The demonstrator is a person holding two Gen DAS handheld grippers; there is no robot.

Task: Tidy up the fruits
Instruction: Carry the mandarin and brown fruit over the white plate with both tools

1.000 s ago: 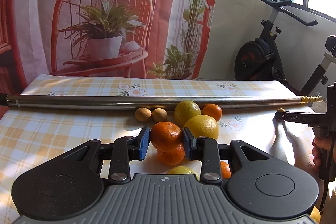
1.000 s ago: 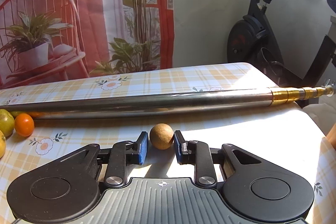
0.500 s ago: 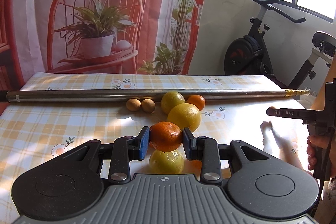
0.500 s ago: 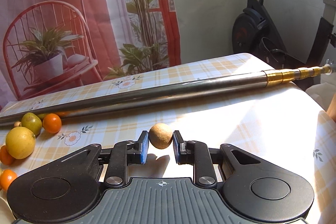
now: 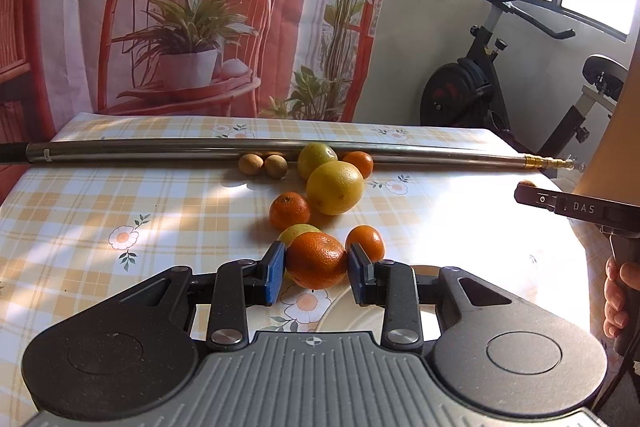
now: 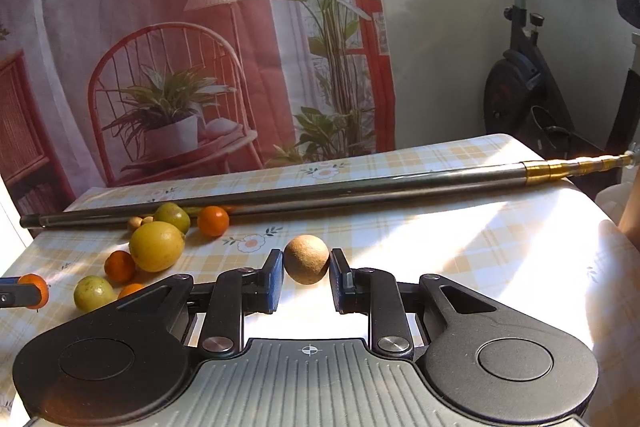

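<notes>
Between my left gripper (image 5: pixel 316 265) pads I note an orange (image 5: pixel 316 259) clamped above the table (image 5: pixel 80 211), other fruit just ahead. My right gripper (image 6: pixel 306 273) grips a brown round fruit (image 6: pixel 306 259), with a metal pole (image 6: pixel 320 193) lying across beyond it.

Orange mandarin (image 5: pixel 316 259), yellow-checked floral tablecloth (image 5: pixel 100 211)

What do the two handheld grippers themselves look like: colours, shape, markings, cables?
Both match: the left gripper and right gripper have black linkage fingers, blue pads, silver pivot screws and a ribbed grey base. Seen side-on, the right one reads "DAS" with a dark cable trailing below.
</notes>
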